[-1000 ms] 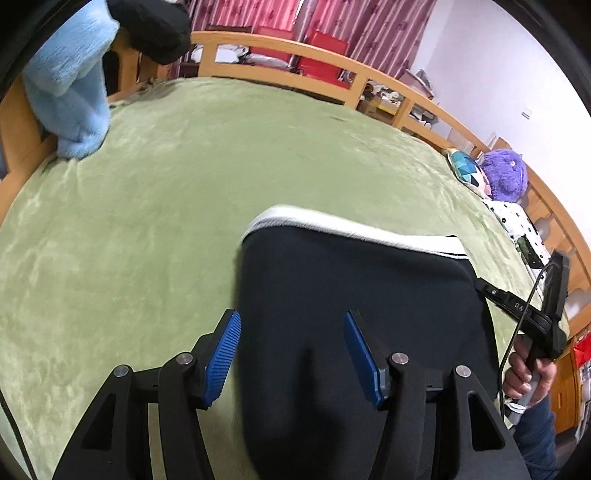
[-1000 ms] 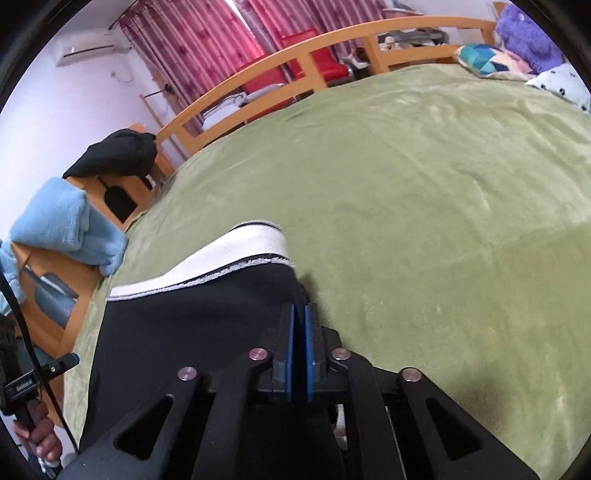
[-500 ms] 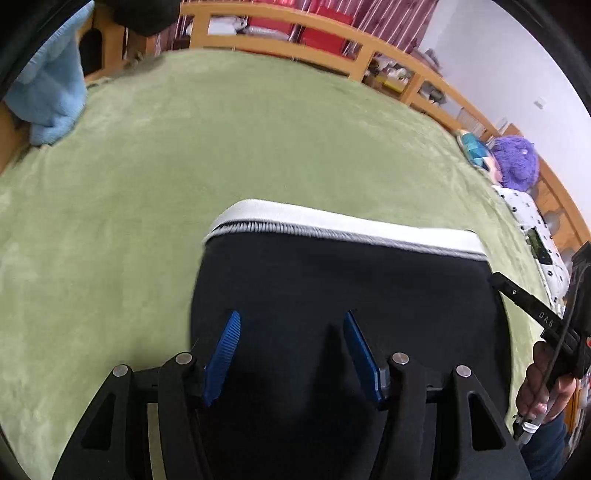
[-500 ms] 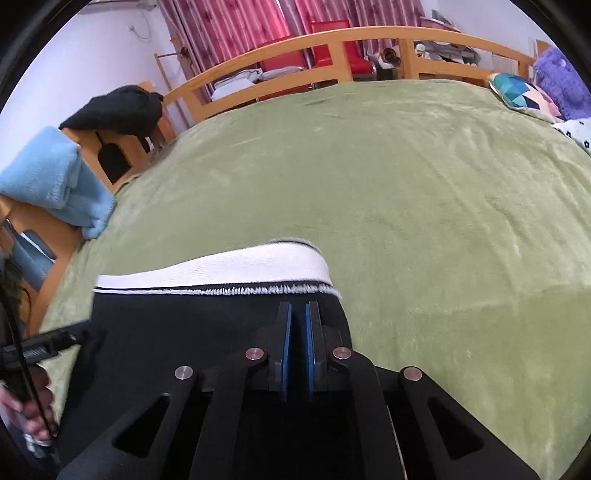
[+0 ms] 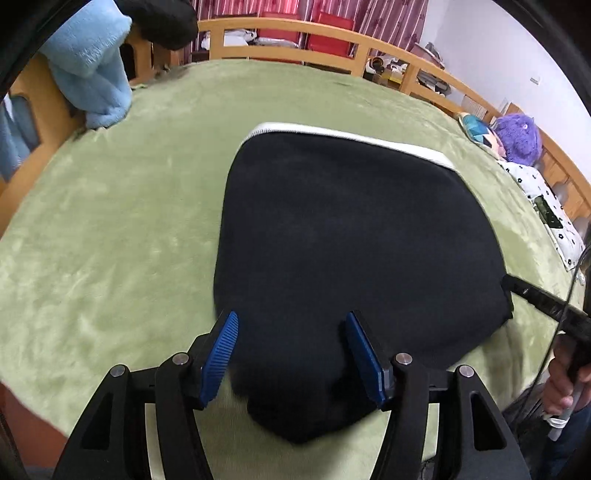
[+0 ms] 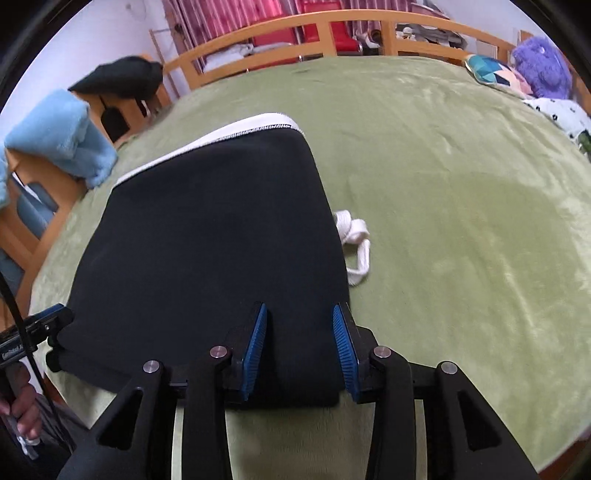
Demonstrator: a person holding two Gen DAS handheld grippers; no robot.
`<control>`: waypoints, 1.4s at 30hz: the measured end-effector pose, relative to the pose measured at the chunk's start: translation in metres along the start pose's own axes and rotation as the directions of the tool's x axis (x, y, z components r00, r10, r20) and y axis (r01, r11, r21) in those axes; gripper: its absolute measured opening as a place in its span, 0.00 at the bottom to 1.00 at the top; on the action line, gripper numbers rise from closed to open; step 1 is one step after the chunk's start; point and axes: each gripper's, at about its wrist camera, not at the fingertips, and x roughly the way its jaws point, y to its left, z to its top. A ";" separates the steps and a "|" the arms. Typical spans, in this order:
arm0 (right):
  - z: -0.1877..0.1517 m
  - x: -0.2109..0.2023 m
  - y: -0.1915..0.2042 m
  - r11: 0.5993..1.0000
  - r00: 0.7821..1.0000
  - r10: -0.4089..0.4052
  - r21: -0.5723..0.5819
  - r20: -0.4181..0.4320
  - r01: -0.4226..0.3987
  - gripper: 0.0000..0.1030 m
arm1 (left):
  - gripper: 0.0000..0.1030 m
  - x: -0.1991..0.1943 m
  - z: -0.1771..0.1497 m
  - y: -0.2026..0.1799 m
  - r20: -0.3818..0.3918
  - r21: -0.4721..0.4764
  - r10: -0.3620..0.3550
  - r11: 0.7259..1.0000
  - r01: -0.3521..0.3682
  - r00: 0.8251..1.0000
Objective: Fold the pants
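The black pants lie folded flat on the green bedspread, with the white waistband at the far edge. In the right wrist view the pants fill the centre, and a white drawstring pokes out at their right side. My left gripper is open over the near left edge of the pants. My right gripper is open over the near right corner. Neither holds cloth.
A wooden bed rail runs round the far side. A light blue blanket and a black garment hang on the left rail. A purple plush toy and pillows lie at the right edge.
My right gripper was shut on the pants and is now open. Both grippers have drawn back toward the near edge, and the pants now lie flat with the drawstring showing.
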 end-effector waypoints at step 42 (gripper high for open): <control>-0.051 -0.221 0.065 0.997 0.933 -0.066 -0.005 0.355 0.073 0.99 | 0.89 -0.196 -0.017 -0.052 0.336 0.051 -0.055 0.998 0.041 0.940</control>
